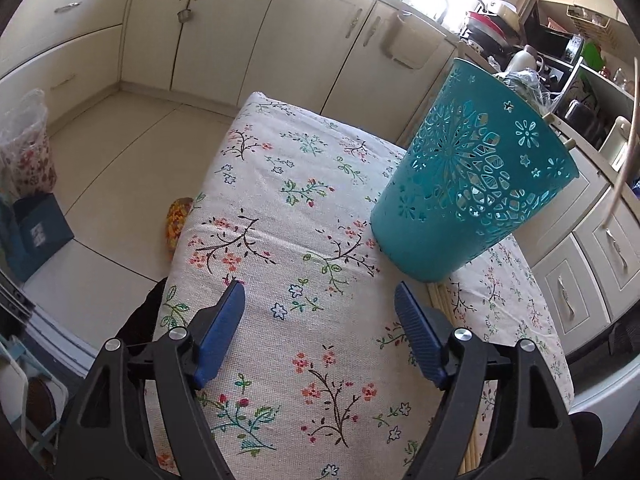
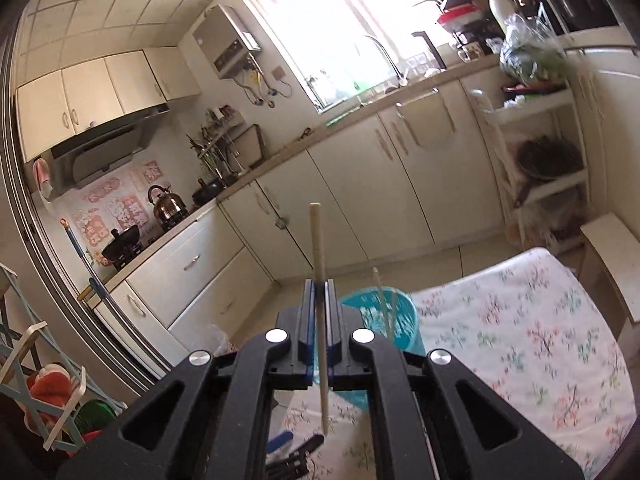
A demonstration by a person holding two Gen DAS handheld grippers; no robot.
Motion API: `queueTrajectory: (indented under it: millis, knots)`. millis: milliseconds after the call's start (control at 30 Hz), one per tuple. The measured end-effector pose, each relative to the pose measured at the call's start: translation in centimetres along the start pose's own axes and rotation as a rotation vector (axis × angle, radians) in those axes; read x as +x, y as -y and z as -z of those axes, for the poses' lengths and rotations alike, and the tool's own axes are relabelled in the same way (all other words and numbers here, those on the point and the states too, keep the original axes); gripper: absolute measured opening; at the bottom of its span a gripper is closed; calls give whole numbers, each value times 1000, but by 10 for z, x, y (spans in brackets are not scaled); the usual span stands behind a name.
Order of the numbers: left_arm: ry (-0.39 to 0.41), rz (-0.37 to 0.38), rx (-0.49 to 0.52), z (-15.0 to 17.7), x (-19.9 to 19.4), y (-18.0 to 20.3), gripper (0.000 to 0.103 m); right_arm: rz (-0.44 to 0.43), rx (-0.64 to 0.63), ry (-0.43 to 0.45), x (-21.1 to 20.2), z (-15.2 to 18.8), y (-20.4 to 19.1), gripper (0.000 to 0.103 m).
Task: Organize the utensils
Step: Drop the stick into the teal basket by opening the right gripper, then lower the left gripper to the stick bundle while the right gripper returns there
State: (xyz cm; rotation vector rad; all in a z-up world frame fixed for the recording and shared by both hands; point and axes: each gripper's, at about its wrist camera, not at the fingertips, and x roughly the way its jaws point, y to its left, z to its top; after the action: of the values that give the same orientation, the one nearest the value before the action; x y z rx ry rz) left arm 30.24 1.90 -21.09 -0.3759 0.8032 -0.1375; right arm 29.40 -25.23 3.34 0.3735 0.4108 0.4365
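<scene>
A teal perforated holder point(image 1: 468, 184) stands on the floral tablecloth point(image 1: 280, 208), ahead and right of my left gripper point(image 1: 320, 300), which is open and empty just above the cloth. Several pale chopsticks point(image 1: 438, 300) lie on the cloth at the holder's base, partly hidden by my right finger. My right gripper point(image 2: 319, 296) is shut on one pale chopstick point(image 2: 318, 248), held upright high above the table. Below it, the holder point(image 2: 384, 316) has two chopsticks point(image 2: 380, 300) standing in it. The left gripper's blue pad point(image 2: 280, 440) shows at the bottom of the right wrist view.
The table sits in a kitchen with cream cabinets point(image 1: 224, 40) behind it and a cluttered counter point(image 1: 520, 40) at the right. A yellow-orange object point(image 1: 178, 220) lies off the table's left edge. A stove with kettle point(image 2: 166, 204) is at the left.
</scene>
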Motion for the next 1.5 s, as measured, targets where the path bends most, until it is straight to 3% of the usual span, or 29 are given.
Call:
queueTrajectory:
  millis: [200, 400, 533, 600, 833, 1067, 1100, 1167, 1300, 1500]
  knots:
    - [-2, 13, -9, 0, 2, -1, 73, 18, -25, -17, 10, -7, 0, 4]
    - [-6, 18, -10, 0, 3, -2, 73, 61, -55, 43, 15, -32, -4, 4]
    - [-6, 20, -12, 0, 3, -2, 73, 112, -83, 43, 31, -29, -1, 3]
    - [-6, 23, -13, 0, 3, -2, 73, 164, -119, 29, 43, -19, 1, 3]
    - [-9, 25, -11, 1, 3, -1, 73, 239, -110, -163, 92, 32, 31, 4]
    - [-15, 18, -9, 1, 5, -1, 73, 227, -84, -74, 46, 50, 23, 4]
    - [-16, 17, -10, 1, 5, -1, 73, 228, -76, -72, 38, 57, 25, 6]
    - [-16, 17, -10, 1, 5, -1, 74, 233, -57, -84, 31, 70, 30, 34]
    - [-22, 10, -8, 2, 6, -1, 74, 271, -22, -233, 36, 124, 51, 37]
    - [-26, 6, -7, 2, 7, -2, 74, 289, -15, -407, 63, 179, 64, 28]
